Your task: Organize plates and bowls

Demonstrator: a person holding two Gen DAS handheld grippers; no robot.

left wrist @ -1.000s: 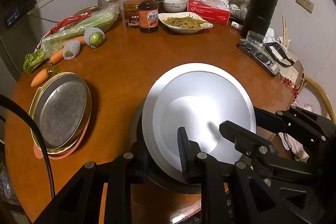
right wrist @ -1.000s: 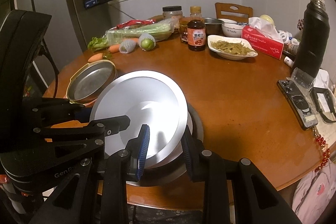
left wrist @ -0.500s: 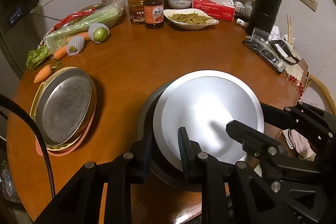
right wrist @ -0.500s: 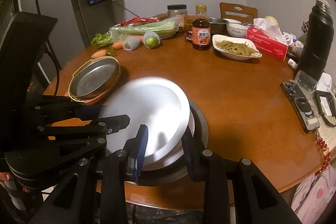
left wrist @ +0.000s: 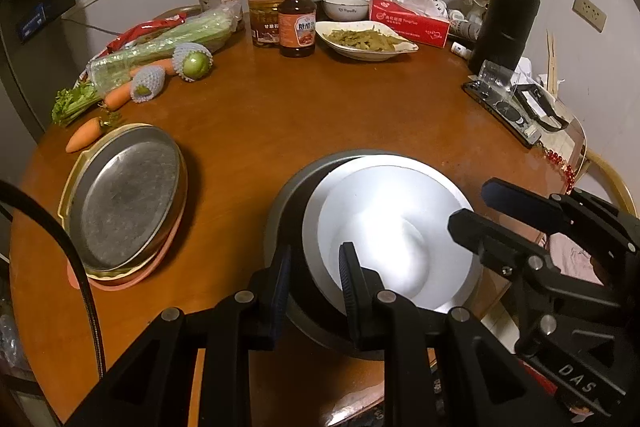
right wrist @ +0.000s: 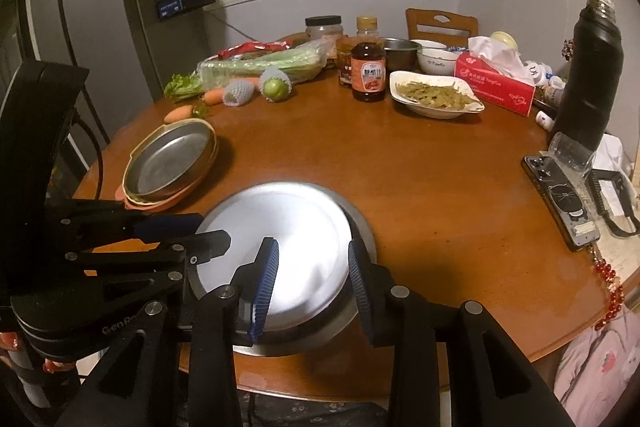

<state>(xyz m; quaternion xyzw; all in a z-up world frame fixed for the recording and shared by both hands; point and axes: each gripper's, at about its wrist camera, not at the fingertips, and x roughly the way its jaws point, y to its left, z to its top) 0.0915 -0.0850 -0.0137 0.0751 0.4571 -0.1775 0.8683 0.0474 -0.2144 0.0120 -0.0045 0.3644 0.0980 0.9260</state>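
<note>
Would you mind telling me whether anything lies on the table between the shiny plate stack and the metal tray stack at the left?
Nothing visible does: only bare wooden table separates the plate stack from the tray stack.

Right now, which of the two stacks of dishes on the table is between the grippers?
The white plates on the dark dish at the near table edge, between the left gripper and the opening right gripper. The other, metal-topped stack sits untouched near the carrots.
</note>
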